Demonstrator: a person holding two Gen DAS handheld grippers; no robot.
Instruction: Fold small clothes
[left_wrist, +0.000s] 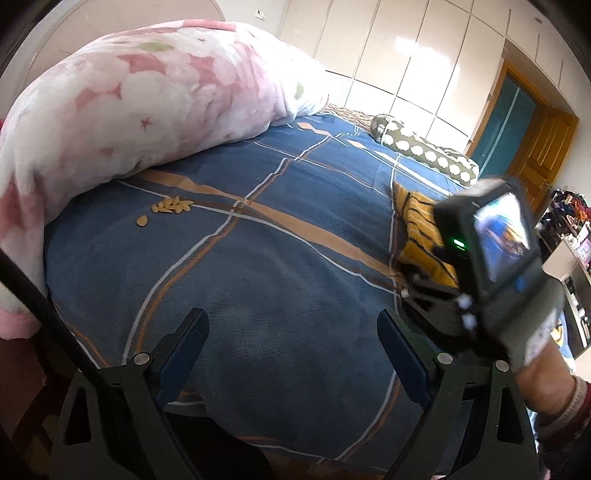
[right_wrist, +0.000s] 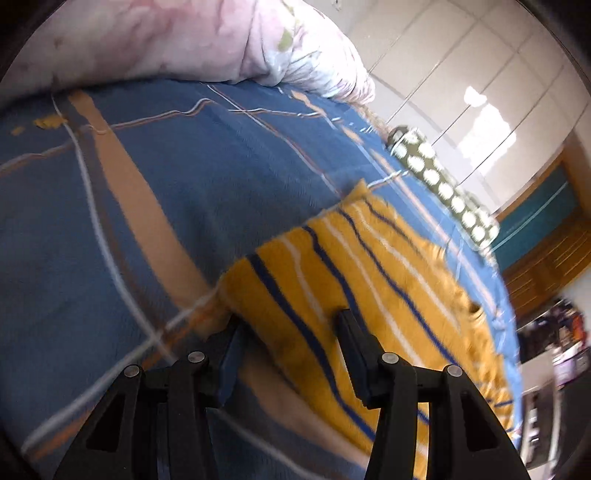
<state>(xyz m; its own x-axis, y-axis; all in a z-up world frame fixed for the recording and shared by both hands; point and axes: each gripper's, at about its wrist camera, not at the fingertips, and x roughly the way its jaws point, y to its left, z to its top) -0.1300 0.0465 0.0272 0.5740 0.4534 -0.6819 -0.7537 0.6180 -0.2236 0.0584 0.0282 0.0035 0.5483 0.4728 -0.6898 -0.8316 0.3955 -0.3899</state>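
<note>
Jaws of both the left gripper (left_wrist: 293, 326) and right gripper (right_wrist: 291, 326) gape empty; right straddles the fuzzy yellow striped cloth (right_wrist: 369, 280) near the bed (left_wrist: 258, 258) edge, beside seeds (left_wrist: 171, 205) and a fleece blanket (left_wrist: 129, 103).

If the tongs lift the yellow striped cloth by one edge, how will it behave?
The yellow striped cloth lies flat and fuzzy on the bed cover, so it probably droops limply. It looks thin, likely light. The open right tongs may catch the cover too.

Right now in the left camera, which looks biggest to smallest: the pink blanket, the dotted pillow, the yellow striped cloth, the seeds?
1. Pink blanket.
2. Dotted pillow and yellow striped cloth: alike; the right gripper hides part of the cloth.
3. Seeds.
</note>
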